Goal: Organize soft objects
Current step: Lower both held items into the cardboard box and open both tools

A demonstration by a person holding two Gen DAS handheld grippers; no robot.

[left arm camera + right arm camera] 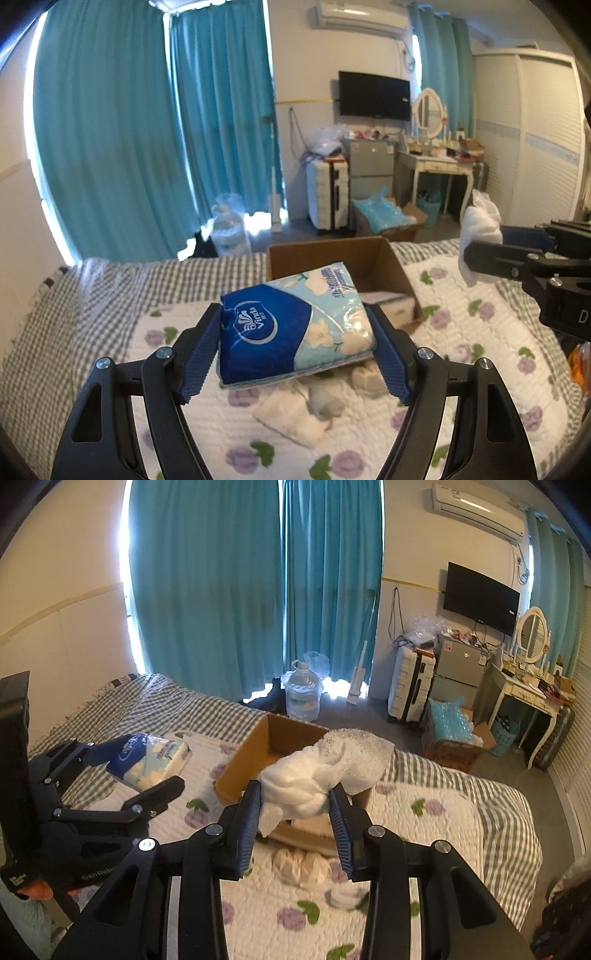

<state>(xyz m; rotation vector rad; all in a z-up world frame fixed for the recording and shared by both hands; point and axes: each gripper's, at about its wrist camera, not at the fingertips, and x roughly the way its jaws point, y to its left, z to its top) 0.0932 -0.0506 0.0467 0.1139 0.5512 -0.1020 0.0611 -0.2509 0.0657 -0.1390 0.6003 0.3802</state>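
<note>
My left gripper (295, 332) is shut on a blue and floral tissue pack (291, 328), held above the bed; the same tissue pack (155, 757) shows at the left of the right wrist view. My right gripper (295, 805) is shut on a crumpled white cloth (325, 771), which hangs in front of an open cardboard box (243, 764). In the left wrist view that white cloth (478, 229) sits at the right edge, and the cardboard box (380, 258) lies just beyond the pack. Several pale soft items (295, 410) lie on the quilt below.
The bed has a floral quilt (480, 332) over a checked sheet (74, 302). Beyond it are teal curtains (258, 583), a water jug (303, 694), a white suitcase (410, 683), a small fridge (458, 675) and a dressing table (524, 694).
</note>
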